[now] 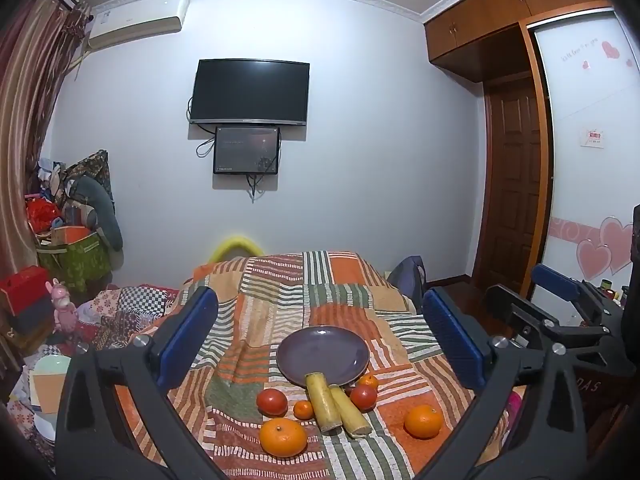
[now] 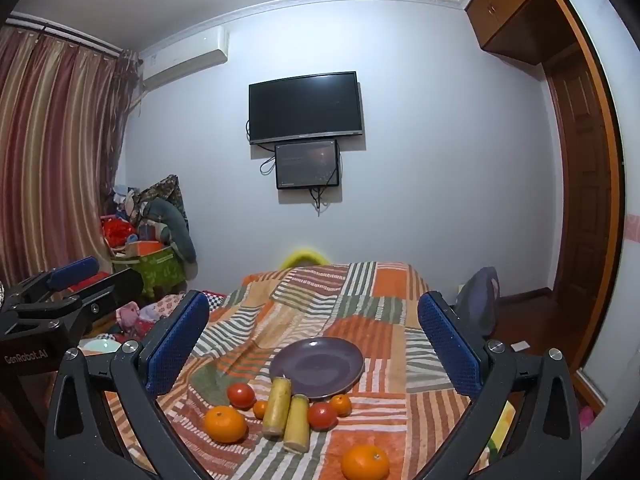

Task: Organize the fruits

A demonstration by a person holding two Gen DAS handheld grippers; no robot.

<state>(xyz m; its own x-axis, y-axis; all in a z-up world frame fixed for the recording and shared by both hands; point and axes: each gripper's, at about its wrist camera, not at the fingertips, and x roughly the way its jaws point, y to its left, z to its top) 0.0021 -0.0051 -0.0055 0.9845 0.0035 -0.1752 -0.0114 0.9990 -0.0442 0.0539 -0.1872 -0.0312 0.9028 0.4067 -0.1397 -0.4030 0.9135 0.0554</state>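
An empty purple plate (image 1: 322,354) (image 2: 317,365) lies on a striped patchwork cloth (image 1: 260,312) (image 2: 372,312). In front of it lie two yellow cane pieces (image 1: 324,402) (image 2: 277,406), two red tomatoes (image 1: 272,402) (image 2: 241,395), two small mandarins (image 1: 303,409) (image 2: 340,405) and two big oranges (image 1: 283,437) (image 2: 365,462). My left gripper (image 1: 320,336) is open and empty, back from the fruit. My right gripper (image 2: 314,340) is open and empty too. The right gripper also shows in the left wrist view (image 1: 560,304), and the left gripper in the right wrist view (image 2: 76,280).
The cloth-covered surface drops off at its left and right edges. Clutter, boxes and a green bag (image 1: 76,256) (image 2: 156,268) stand at the left. A wooden door and wardrobe (image 1: 516,184) are at the right. A wall TV (image 1: 250,94) hangs behind.
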